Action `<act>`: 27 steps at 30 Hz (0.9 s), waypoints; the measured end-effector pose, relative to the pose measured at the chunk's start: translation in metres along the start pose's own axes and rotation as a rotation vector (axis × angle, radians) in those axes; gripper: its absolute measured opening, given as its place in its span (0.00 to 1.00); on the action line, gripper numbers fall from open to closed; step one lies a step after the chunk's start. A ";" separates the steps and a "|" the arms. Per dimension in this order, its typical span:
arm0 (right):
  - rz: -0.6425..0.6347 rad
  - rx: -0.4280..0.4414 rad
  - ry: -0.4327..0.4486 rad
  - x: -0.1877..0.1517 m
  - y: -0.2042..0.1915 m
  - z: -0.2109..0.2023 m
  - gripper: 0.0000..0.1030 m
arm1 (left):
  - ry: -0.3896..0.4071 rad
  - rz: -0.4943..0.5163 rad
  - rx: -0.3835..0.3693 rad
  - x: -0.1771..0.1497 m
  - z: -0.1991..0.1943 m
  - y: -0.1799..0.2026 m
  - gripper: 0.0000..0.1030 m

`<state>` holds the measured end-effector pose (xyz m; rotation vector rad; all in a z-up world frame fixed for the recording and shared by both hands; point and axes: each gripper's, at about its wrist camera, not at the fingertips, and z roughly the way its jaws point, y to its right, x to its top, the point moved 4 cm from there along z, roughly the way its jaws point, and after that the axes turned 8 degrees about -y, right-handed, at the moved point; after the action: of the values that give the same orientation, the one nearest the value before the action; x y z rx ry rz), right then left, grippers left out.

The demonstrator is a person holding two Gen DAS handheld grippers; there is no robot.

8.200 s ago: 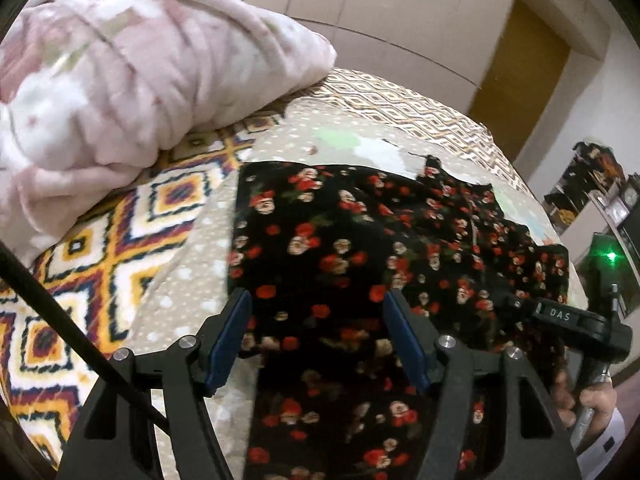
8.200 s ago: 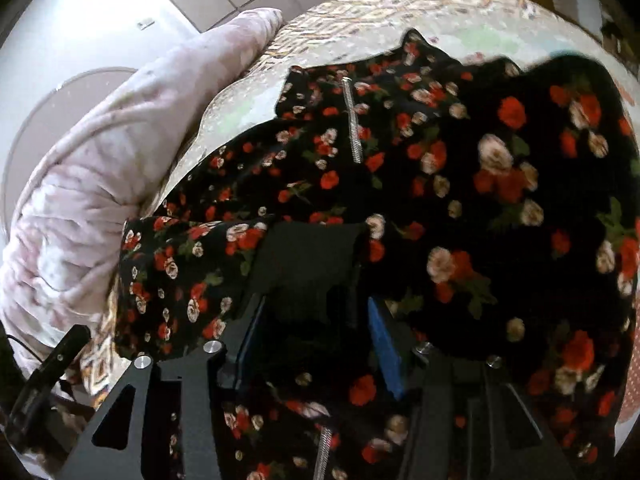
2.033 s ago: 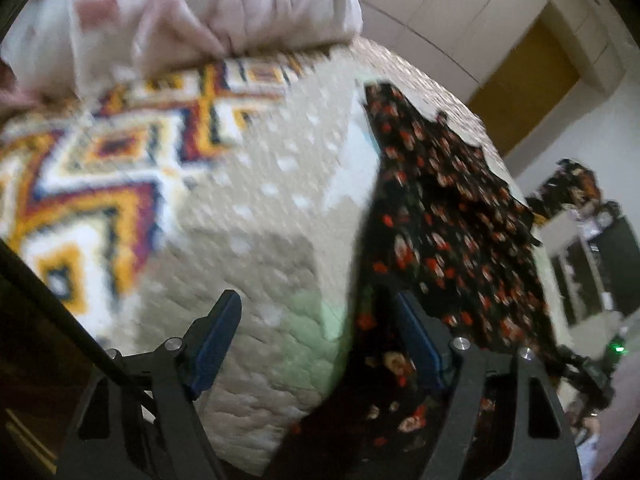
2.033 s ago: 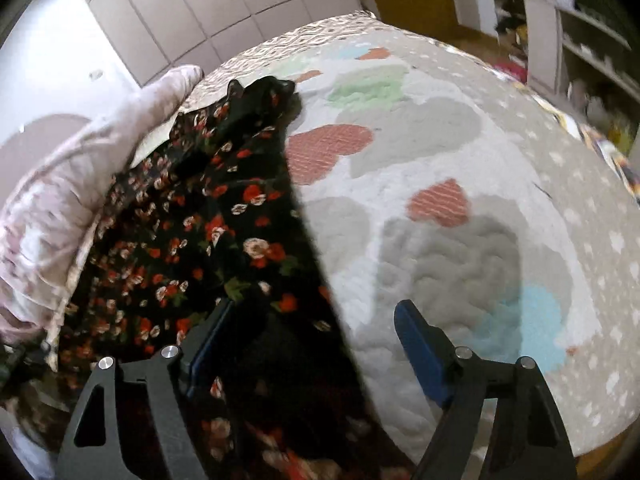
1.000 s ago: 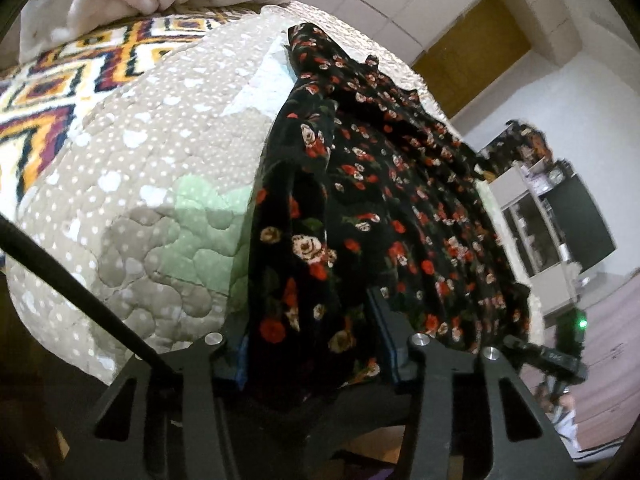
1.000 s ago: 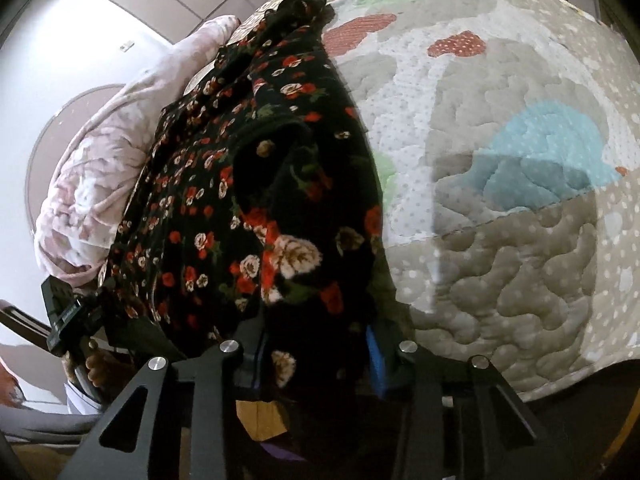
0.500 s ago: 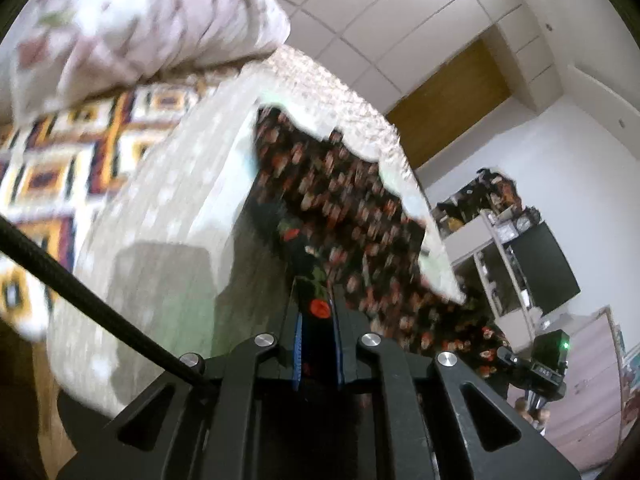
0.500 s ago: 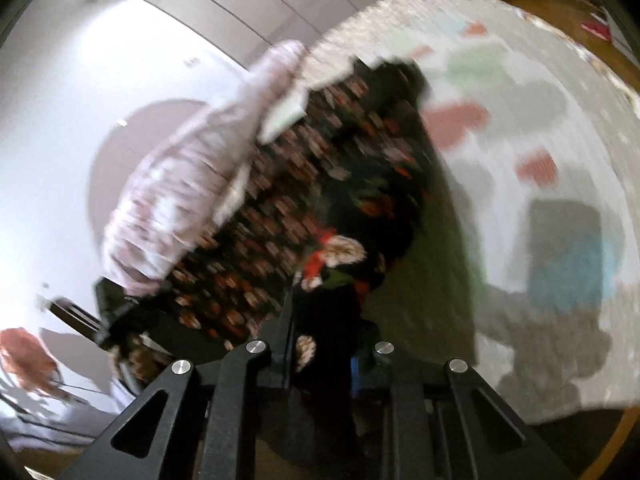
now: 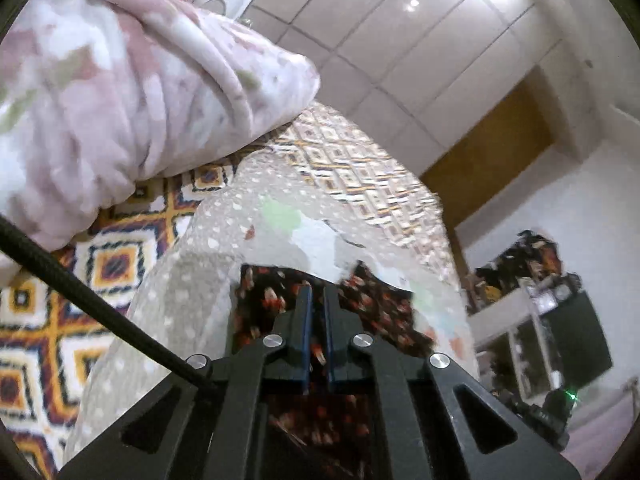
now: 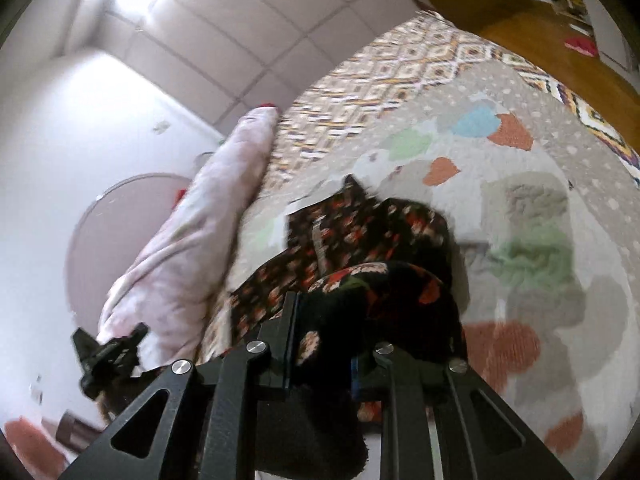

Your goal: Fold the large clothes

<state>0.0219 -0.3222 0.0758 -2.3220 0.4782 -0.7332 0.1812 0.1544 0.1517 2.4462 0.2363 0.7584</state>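
Pink floral duvet (image 9: 132, 92) heaped at far left, patterned bedspread (image 9: 120, 264) beneath it, and the grey quilt (image 9: 192, 292) with pastel patches spread across the bed: on that quilt lies the black floral garment (image 9: 372, 300), its near hem raised in both tools. The left gripper (image 9: 314, 300) has its blue-padded fingers (image 9: 306, 320) clamped hard on a thin edge of the cloth, almost no gap between them. In the right-wrist view, the right gripper (image 10: 322, 320) grips a thicker bunched fold of the same garment (image 10: 360, 236), its fingers (image 10: 290, 332) held apart by the wad.

The garment's long axis runs straight away from both sets of fingers toward the far end of the bed, where its upper end rests flat on the quilt (image 10: 520, 208). Each gripper holds one near corner, neither plainly nearer; the coming move, judged from this, is to carry the hem forward over the body and lay it toward that far end.

The left-wrist view shows how little cloth sits in the left grip and the room's shelving (image 9: 540, 320) at right. Only the right-wrist view shows a pale strip running along the garment's length, the bulk sagging over its own fingers, and the other gripper (image 10: 108, 354) low at left, too blurred for detail.
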 end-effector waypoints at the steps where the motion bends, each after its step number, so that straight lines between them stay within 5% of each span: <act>1: 0.009 -0.027 -0.004 0.008 0.007 0.011 0.20 | -0.005 0.006 0.025 0.004 0.012 -0.001 0.05; 4: 0.043 -0.130 -0.024 0.026 0.033 0.051 0.20 | -0.061 0.029 0.088 0.010 0.056 -0.008 0.05; 7: 0.104 -0.213 -0.043 0.041 0.068 0.083 0.20 | -0.084 0.009 0.047 0.011 0.073 -0.021 0.06; 12: 0.163 -0.186 -0.067 0.052 0.094 0.105 0.21 | -0.088 0.017 0.035 0.006 0.080 -0.035 0.50; 15: 0.163 -0.146 -0.086 0.055 0.094 0.101 0.24 | -0.107 0.063 0.041 -0.003 0.086 -0.038 0.60; 20: 0.120 -0.039 -0.085 0.053 0.081 0.068 0.36 | -0.170 0.182 0.076 -0.022 0.102 -0.035 0.71; 24: 0.043 -0.014 -0.070 0.043 0.065 0.042 0.44 | -0.222 0.181 0.046 -0.032 0.120 -0.039 0.72; 27: -0.011 -0.028 -0.005 0.040 0.057 0.022 0.74 | -0.246 0.171 0.029 -0.037 0.132 -0.042 0.72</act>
<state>0.0587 -0.3731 0.0380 -2.3536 0.4768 -0.7306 0.2250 0.1161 0.0208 2.5813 -0.0569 0.5187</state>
